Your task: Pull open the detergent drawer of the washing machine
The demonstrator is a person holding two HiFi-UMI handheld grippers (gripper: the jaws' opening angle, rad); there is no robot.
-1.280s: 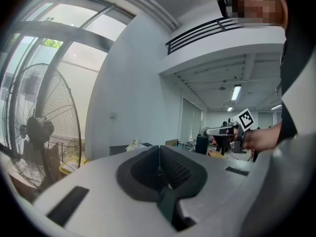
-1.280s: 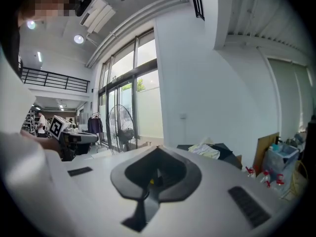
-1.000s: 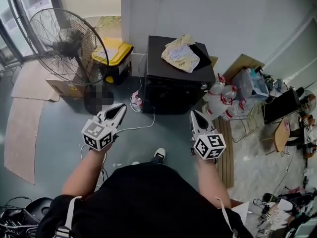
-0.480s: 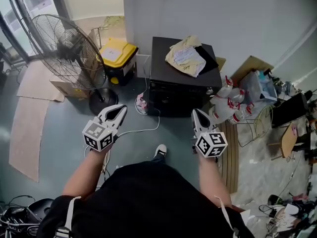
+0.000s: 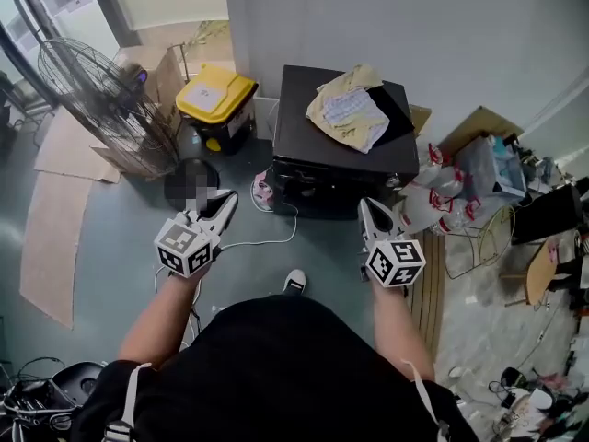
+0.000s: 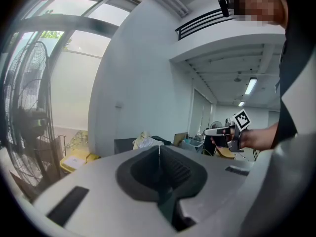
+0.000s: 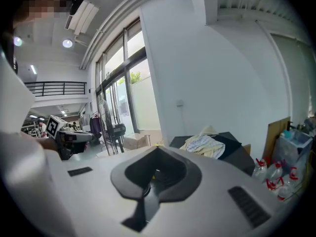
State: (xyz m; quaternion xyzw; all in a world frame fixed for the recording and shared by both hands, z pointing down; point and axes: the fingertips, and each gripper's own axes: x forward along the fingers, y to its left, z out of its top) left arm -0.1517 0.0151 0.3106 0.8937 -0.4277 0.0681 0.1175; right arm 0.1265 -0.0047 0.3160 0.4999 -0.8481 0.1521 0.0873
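Note:
The washing machine [image 5: 308,136] is a black box against the white wall, with a yellowish cloth [image 5: 350,109] lying on its top. Its dark front [image 5: 317,196] faces me, and I cannot make out the detergent drawer there. My left gripper [image 5: 228,197] is shut and empty, a short way in front of the machine's left corner. My right gripper [image 5: 365,204] is shut and empty too, just before the right part of the front. In the left gripper view, past the left gripper [image 6: 159,147], the machine [image 6: 123,145] is small and far off. In the right gripper view it [image 7: 234,143] lies beyond the right gripper [image 7: 157,150].
A large standing fan [image 5: 92,90] and a yellow-lidded bin [image 5: 213,95] stand left of the machine. A white cable [image 5: 267,238] trails on the floor before it. Plastic bottles [image 5: 433,191], bags and cardboard [image 5: 479,122] crowd the right side. Flat cardboard [image 5: 46,247] lies far left.
Both grippers have moved forward toward the washing machine's front, still shut. The machine now sits closer to their tips, and the fan has slid toward the view's left edge.

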